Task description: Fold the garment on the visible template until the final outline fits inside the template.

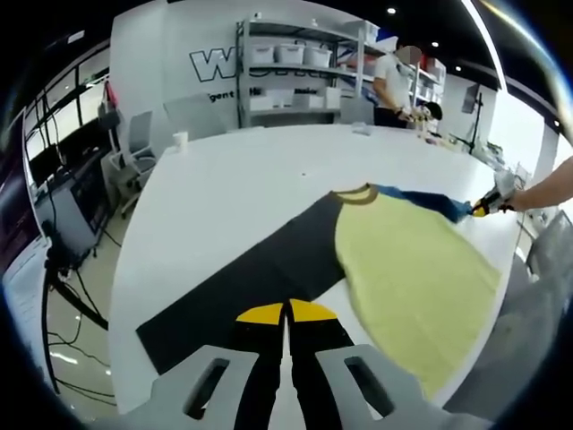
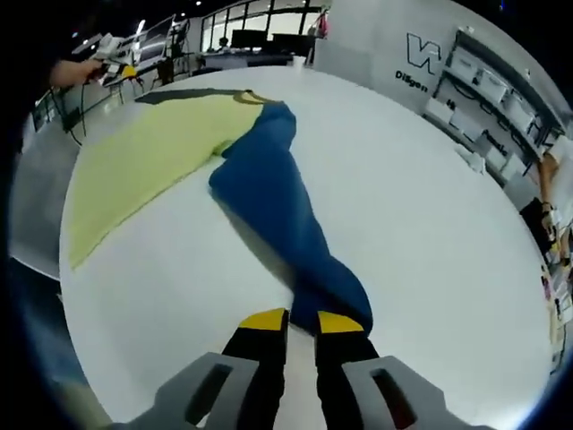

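A long-sleeved garment lies flat on the white table (image 1: 242, 170): yellow body (image 1: 412, 269), brown collar (image 1: 354, 193), dark grey sleeve (image 1: 233, 287) and blue sleeve (image 1: 430, 202). My left gripper (image 1: 286, 312) is at the dark sleeve's near edge, jaws pressed together on the cloth. In the right gripper view the blue sleeve (image 2: 269, 197) runs from the yellow body (image 2: 152, 148) down to my right gripper (image 2: 301, 321), which is shut on its end. The right gripper (image 1: 488, 206) also appears at the blue sleeve's tip, held by a person's arm (image 1: 546, 188). The left gripper (image 2: 115, 55) appears far off, beside the dark sleeve (image 2: 179, 94).
Shelves with white bins (image 1: 291, 58) and a standing person (image 1: 391, 81) are behind the table. Office chairs (image 1: 134, 148) and cables are on the left floor. A white cup (image 1: 180, 141) stands near the far table corner. The table edge (image 2: 54, 269) runs close to the yellow hem.
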